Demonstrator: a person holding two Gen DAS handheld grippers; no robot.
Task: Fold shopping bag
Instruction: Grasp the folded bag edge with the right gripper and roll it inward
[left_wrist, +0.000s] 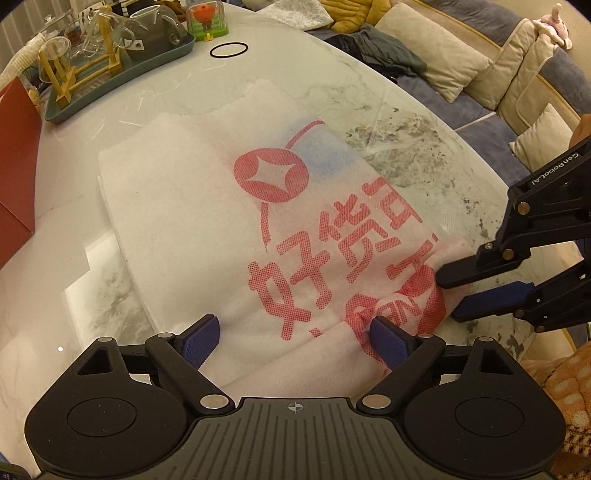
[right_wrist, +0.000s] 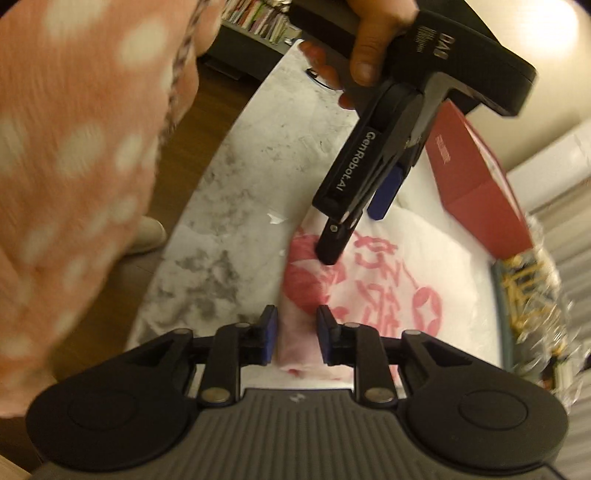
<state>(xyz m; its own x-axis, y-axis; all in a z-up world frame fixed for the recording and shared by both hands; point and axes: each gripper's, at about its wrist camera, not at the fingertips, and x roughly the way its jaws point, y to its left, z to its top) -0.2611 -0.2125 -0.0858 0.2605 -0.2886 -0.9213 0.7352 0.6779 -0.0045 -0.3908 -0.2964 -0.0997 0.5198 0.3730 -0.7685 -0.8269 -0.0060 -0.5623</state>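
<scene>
A white non-woven shopping bag (left_wrist: 207, 206) with red print lies flattened and partly folded on the marble table (left_wrist: 406, 158). My left gripper (left_wrist: 293, 326) points down over the bag's near edge, its blue pads spread wide above the cloth and gripping nothing. From the right wrist view the left gripper (right_wrist: 354, 232) stands over the printed part of the bag (right_wrist: 424, 280), with a hand (right_wrist: 369, 44) on its handle. My right gripper (right_wrist: 297, 326) has its jaws a little apart with a fold of the bag's edge between them. It sits at the bag's right corner (left_wrist: 448, 297).
A teal tray (left_wrist: 122, 85) of glassware stands at the far left of the table, beside a red box (left_wrist: 14, 166). A black ring (left_wrist: 229, 50) and a green-domed toy (left_wrist: 207, 20) lie behind. A cushioned sofa (left_wrist: 461, 62) runs along the right. An orange spotted garment (right_wrist: 74, 147) fills the left.
</scene>
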